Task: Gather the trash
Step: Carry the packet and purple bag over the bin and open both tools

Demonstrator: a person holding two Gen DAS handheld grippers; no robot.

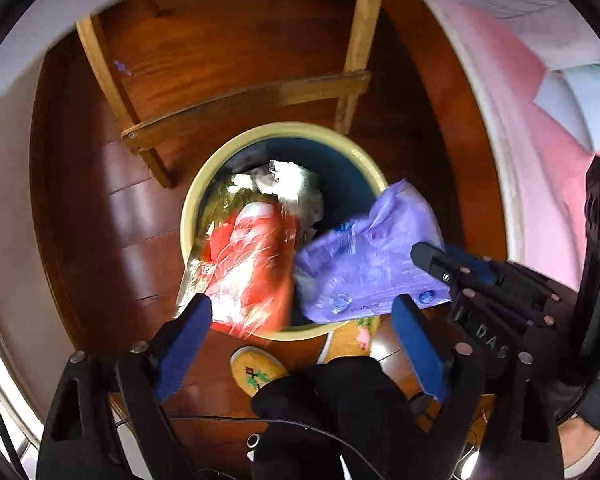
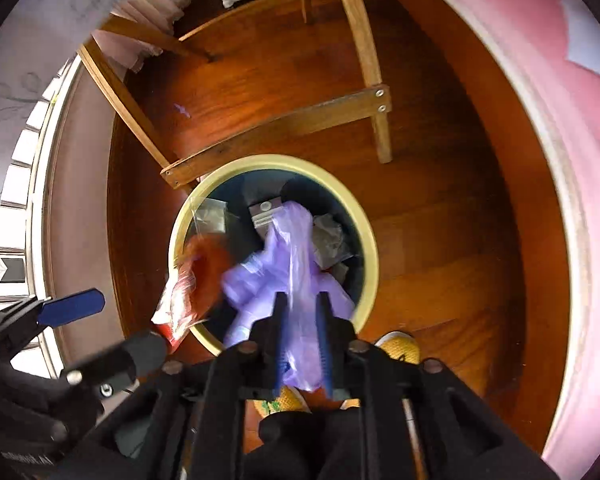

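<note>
Right gripper (image 2: 302, 344) grips the purple plastic bag (image 2: 296, 264) above the bin (image 2: 370, 240); left gripper (image 1: 300, 332), spread, has seemingly dropped the blurred red wrapper (image 1: 252, 268) ahead.

floor (image 2: 440, 220): reddish wood boards | wooden chair frame (image 2: 284, 120): 12 o'clock, legs on floor | yellow slippers (image 1: 256, 368): 6 o'clock | pink bedding (image 2: 572, 120): 3 o'clock

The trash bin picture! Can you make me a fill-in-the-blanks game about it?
1. The right gripper is shut on a ____ plastic bag.
2. The bin has a pale ____ rim.
3. The red wrapper lies over the bin's edge in front of the ____ gripper.
4. The bin stands on a ____ floor.

Missing words: purple; yellow; left; wooden
</note>
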